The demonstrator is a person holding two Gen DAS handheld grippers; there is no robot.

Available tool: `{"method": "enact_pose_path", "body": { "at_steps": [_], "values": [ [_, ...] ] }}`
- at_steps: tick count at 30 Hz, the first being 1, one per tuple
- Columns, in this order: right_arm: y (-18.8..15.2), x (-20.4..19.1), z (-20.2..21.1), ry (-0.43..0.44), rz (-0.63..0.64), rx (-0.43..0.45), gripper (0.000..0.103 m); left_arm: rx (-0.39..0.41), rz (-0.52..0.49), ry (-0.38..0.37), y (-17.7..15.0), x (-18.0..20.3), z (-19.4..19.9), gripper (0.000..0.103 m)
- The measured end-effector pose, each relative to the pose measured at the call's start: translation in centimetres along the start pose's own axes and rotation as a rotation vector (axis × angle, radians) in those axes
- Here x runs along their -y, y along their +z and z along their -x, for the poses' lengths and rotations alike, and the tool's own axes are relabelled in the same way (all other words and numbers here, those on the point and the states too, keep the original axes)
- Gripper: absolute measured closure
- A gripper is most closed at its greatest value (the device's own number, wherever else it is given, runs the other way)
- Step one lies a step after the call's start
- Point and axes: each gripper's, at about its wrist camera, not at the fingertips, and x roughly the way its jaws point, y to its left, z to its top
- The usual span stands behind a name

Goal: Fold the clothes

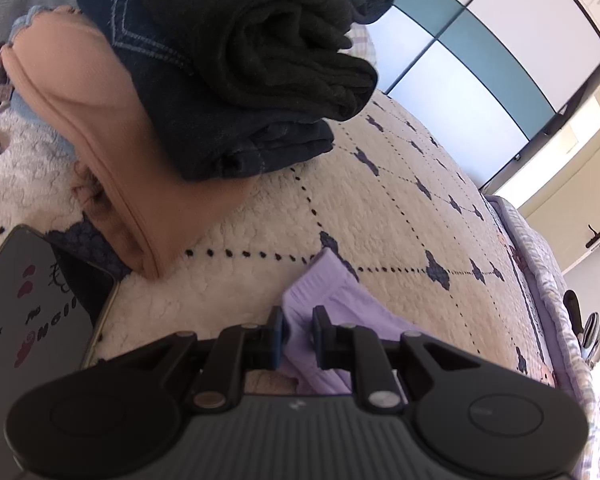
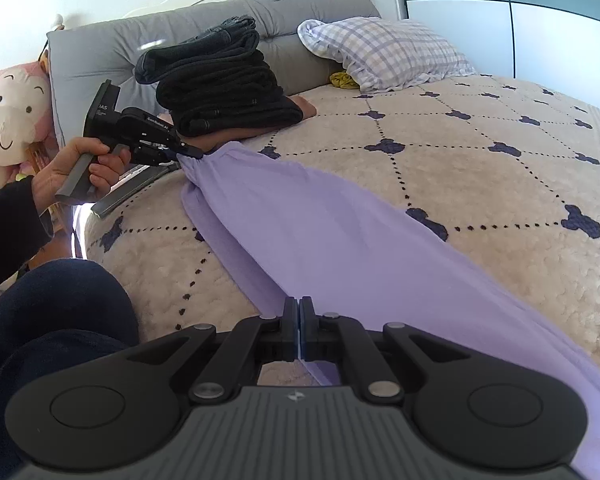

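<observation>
A lilac garment (image 2: 320, 216) lies stretched across the quilted bed (image 2: 480, 168). My right gripper (image 2: 299, 312) is shut on its near edge. My left gripper (image 2: 192, 155), seen from the right wrist view in a hand, pinches the bunched far end. In the left wrist view the left gripper (image 1: 299, 328) has the lilac cloth (image 1: 332, 304) between its blue-padded fingers, with a narrow gap around the fold. A stack of folded dark clothes (image 2: 224, 84) on a tan garment (image 1: 112, 152) sits close beyond it.
A phone (image 1: 32, 304) lies on the bed left of the left gripper. A grey headboard cushion (image 2: 204, 36), a checked pillow (image 2: 384, 52) and plush toys (image 2: 12, 116) line the head of the bed. A wardrobe (image 1: 480, 64) stands beyond.
</observation>
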Motion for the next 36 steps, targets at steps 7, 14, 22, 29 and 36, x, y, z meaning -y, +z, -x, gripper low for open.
{"method": "enact_pose_path", "body": {
  "at_steps": [7,14,22,29,36],
  "values": [
    [-1.1,-0.6,-0.5,0.032,0.027,-0.060,0.102,-0.016,-0.035,0.040,-0.6,-0.6,-0.7,0.088],
    [-1.6,-0.6,-1.2,-0.073,0.079,-0.083,0.099,0.027,-0.100,0.079,-0.7,1.0,1.0,0.076],
    [2.0,-3.6,-2.4,-0.046,0.201,-0.008,0.090,0.030,-0.093,0.094,-1.8,1.7,2.1,0.063],
    [5.8,-8.1,-9.7,0.100,0.335,-0.051,0.090,0.008,-0.080,0.153,-2.9,2.3,0.2,0.080],
    [8.9,-11.2,-15.9,0.169,0.364,-0.049,0.090,0.044,-0.102,0.113,-2.1,2.7,1.3,0.080]
  ]
}}
